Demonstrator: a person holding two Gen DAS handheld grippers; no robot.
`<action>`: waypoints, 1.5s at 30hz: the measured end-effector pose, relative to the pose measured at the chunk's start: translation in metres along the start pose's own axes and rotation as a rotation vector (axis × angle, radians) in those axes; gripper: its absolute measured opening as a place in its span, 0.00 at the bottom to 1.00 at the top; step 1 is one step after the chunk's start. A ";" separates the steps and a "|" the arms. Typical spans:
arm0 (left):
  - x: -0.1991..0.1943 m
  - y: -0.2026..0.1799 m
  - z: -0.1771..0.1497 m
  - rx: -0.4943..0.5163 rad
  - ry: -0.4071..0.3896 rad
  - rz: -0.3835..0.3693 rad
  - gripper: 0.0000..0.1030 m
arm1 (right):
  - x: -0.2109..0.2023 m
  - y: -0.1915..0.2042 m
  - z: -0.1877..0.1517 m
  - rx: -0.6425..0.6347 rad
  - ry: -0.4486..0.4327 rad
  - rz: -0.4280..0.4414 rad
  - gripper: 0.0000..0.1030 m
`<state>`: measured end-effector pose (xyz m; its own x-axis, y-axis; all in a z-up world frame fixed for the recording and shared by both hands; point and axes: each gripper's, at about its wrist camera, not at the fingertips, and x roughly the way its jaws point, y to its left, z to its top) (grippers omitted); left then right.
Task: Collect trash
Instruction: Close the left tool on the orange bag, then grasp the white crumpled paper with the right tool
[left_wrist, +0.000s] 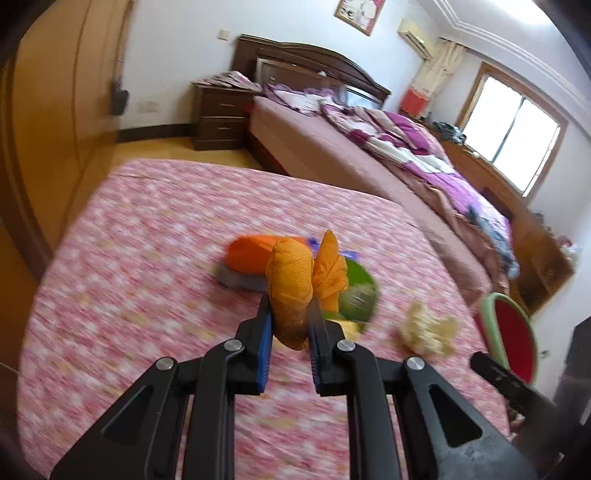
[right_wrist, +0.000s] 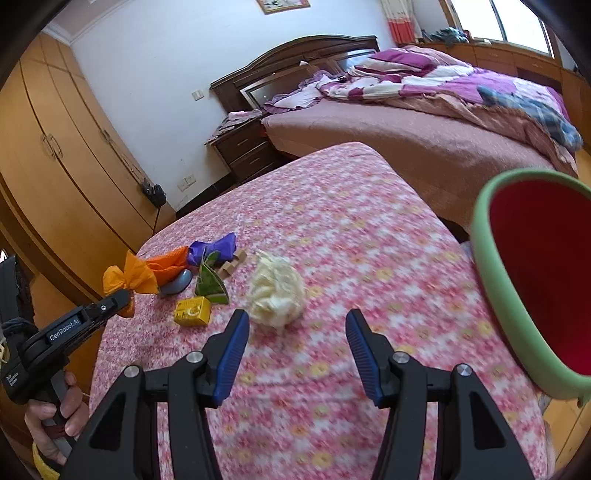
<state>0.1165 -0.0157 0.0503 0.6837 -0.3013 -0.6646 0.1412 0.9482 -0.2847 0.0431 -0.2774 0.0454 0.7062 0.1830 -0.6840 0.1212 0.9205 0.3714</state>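
Left wrist view shows the left tongs (left_wrist: 290, 321) clenched on an orange wrapper (left_wrist: 291, 291) above the desk's (right_wrist: 369, 229) left edge. The right tongs (right_wrist: 297, 332) gape, released, near a white wad (right_wrist: 275, 291). With only the wrapper's tail pinched, it could slip before reaching the bin (right_wrist: 491, 258) at the right edge.

A table (right_wrist: 332, 229) draped in a pink floral cloth carries the litter. Near its left edge lie an orange wrapper (right_wrist: 166, 264), a purple wrapper (right_wrist: 216, 245), a grey rounded piece (right_wrist: 177, 282), a green packet (right_wrist: 210, 282) and some small tan blocks (right_wrist: 232, 264) (all bunched close together). A yellow box (right_wrist: 192, 312) sits just in front of them, a cream crumpled wad (right_wrist: 275, 291) beside it.
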 end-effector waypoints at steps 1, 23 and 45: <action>0.002 0.006 0.002 -0.006 -0.002 0.008 0.16 | 0.004 0.003 0.001 -0.005 0.001 -0.005 0.56; 0.029 0.017 0.000 -0.011 0.006 -0.051 0.16 | 0.065 0.023 -0.004 -0.022 0.057 -0.078 0.27; -0.026 -0.038 -0.016 0.072 -0.047 -0.123 0.16 | -0.049 0.015 -0.012 0.037 -0.134 -0.017 0.17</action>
<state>0.0818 -0.0451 0.0674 0.6909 -0.4118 -0.5943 0.2753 0.9099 -0.3104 0.0020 -0.2687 0.0769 0.7904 0.1171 -0.6013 0.1580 0.9094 0.3848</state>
